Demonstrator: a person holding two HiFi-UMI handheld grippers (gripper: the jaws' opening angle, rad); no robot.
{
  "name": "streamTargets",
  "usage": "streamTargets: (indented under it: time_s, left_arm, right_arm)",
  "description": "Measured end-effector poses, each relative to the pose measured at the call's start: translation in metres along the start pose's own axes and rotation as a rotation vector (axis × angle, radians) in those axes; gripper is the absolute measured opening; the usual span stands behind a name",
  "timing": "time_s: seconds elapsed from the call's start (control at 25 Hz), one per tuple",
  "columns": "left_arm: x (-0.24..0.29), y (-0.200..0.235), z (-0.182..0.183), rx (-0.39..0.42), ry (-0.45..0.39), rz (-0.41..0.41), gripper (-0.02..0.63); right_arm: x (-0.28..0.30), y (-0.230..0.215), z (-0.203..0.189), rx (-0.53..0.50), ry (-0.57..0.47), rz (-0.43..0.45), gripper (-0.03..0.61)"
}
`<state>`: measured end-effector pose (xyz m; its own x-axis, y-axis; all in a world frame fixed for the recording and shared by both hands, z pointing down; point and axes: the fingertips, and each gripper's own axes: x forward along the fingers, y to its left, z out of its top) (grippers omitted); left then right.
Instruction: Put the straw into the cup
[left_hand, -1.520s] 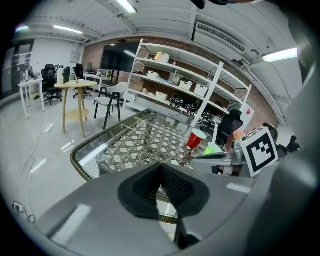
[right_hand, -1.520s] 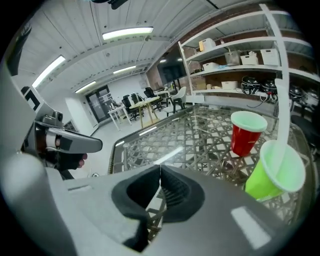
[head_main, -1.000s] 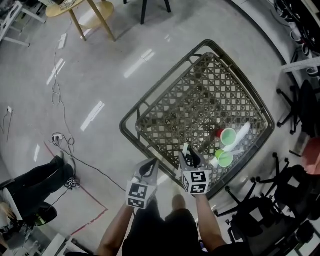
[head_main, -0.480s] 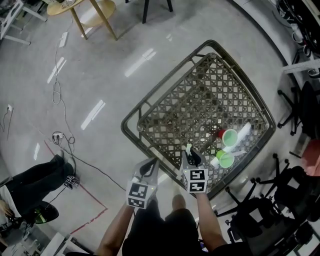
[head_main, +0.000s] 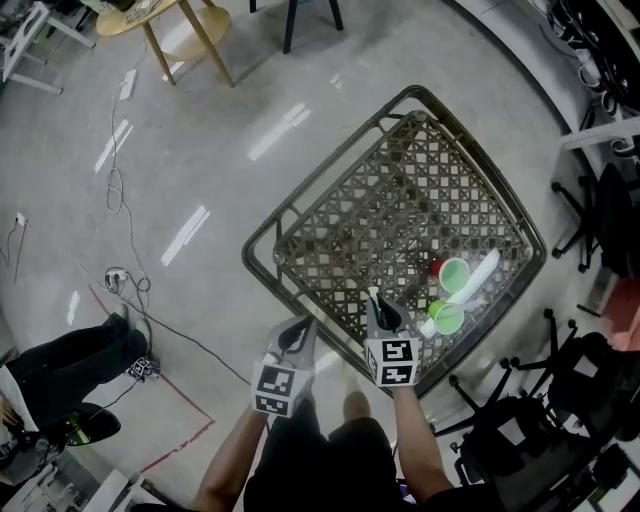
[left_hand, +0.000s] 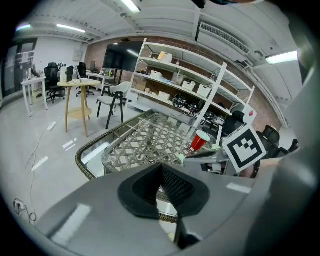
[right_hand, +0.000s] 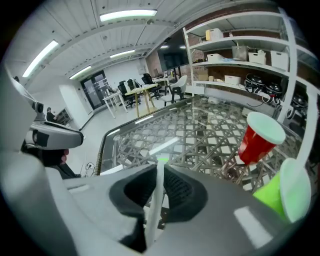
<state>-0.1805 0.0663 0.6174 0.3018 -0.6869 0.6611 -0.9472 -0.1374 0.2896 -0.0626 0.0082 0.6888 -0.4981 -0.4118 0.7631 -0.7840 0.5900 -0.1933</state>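
Between just-closing jaws of right tool (right_hand: 159, 172): straw (right_hand: 155, 202), pinched; red cup (right_hand: 260, 137) well beyond.

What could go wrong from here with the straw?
The right gripper has just been closing its fingers on the thin straw; it runs along them, so it may slip or tilt. The red cup and green cup stand close together, so lowering the straw could knock one over.

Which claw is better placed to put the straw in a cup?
Right. The right claw has just been closing and grips the straw, with red cup and green cup ahead. The left claw is shut, empty.
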Motion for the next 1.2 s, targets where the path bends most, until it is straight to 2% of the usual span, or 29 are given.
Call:
streamTargets:
  time_s: [0.24,0.44,0.56,0.8,1.2]
  left_arm:
    - [-0.005,-0.01,0.013,0.024,-0.02,-0.008,0.006]
    - [-0.002,-0.022,0.024,0.049,-0.038,-0.03,0.006]
    - [0.0,-0.031,0.033,0.069,-0.047,-0.046,0.006]
    - [0.007,-0.053,0.05,0.107,-0.064,-0.09,0.006]
    - [0.029,-0.09,0.065,0.17,-0.054,-0.174,0.006]
  right_arm:
    - [-0.029,-0.004,0.037,0.031,-0.137,0.004,0.048]
    - [-0.068,-0.014,0.074,0.051,-0.315,-0.003,0.048]
    - [-0.096,-0.029,0.096,0.054,-0.422,-0.041,0.048]
    - [-0.143,-0.07,0.129,0.091,-0.571,-0.13,0.048]
    - [-0.194,-0.121,0.153,0.123,-0.735,-0.239,0.048]
